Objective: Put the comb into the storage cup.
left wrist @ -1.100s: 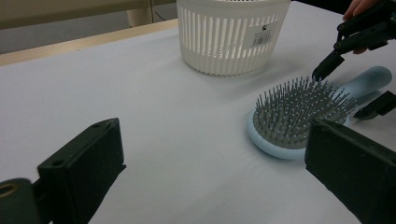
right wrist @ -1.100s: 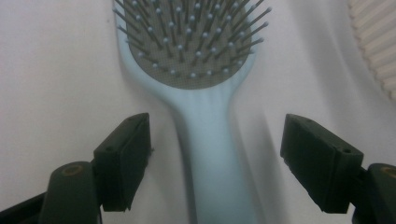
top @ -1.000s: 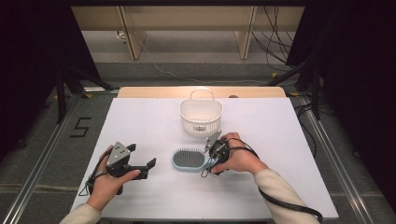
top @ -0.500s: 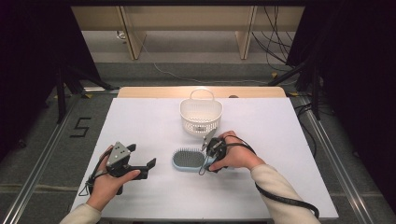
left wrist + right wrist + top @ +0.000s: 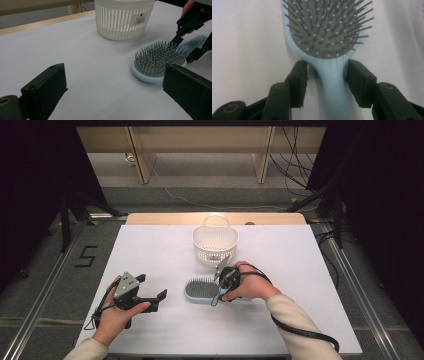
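White cloth covers the table, with dark floor, cables and wooden furniture legs along the top of the high view. Just below centre lies the brush, bristles up, handle pointing toward the lower right of the frame; the basket stands just above it, apart from it.

The step in hand looks like the grasp of the brush. In the right gripper view the right gripper straddles the neck where head meets handle, jaws parted with one to each side, close to the plastic but with a thin gap on each side, so not yet clamped. Next it likely needs to close squarely on that narrow neck, then lift, probably toward the basket.

At lower left of the high view the left gripper hovers idle, jaws wide apart with nothing between them.

Most of the handle is hidden under the right hand. The basket's inside is hard to make out, apart from a small label.
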A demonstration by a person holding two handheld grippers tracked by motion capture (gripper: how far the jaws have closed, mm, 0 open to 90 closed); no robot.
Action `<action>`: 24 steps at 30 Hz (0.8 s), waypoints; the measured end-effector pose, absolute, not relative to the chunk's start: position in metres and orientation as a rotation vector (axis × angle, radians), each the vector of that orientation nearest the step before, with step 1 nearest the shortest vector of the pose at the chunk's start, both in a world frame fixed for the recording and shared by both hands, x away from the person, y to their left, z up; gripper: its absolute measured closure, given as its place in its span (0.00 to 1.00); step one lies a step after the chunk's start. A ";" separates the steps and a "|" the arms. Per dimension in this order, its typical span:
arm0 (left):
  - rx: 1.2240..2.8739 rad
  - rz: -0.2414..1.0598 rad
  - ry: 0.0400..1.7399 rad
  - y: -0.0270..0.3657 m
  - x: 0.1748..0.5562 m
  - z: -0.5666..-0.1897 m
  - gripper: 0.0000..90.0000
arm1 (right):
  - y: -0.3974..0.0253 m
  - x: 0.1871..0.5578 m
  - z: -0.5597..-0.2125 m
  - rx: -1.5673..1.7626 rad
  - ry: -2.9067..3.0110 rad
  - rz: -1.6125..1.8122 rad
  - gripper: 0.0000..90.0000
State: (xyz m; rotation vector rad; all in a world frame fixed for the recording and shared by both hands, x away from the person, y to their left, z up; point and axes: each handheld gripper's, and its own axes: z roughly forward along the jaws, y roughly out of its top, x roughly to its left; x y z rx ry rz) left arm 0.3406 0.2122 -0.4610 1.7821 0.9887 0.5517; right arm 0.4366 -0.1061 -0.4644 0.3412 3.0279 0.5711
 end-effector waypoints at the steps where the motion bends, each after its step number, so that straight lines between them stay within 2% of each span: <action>1: 1.781 0.552 0.989 0.212 0.341 -0.461 0.05 | -0.106 0.437 -0.464 0.343 3.031 0.567 0.61; 16: 1.780 0.552 0.988 0.212 0.340 -0.461 0.05 | -0.102 0.435 -0.463 0.338 3.039 0.511 0.73; 18: 1.780 0.553 0.988 0.212 0.340 -0.461 0.05 | -0.101 0.435 -0.462 0.330 3.047 0.487 0.77; 24: 1.780 0.551 0.988 0.212 0.340 -0.461 0.05 | -0.100 0.433 -0.462 0.358 3.047 0.490 0.78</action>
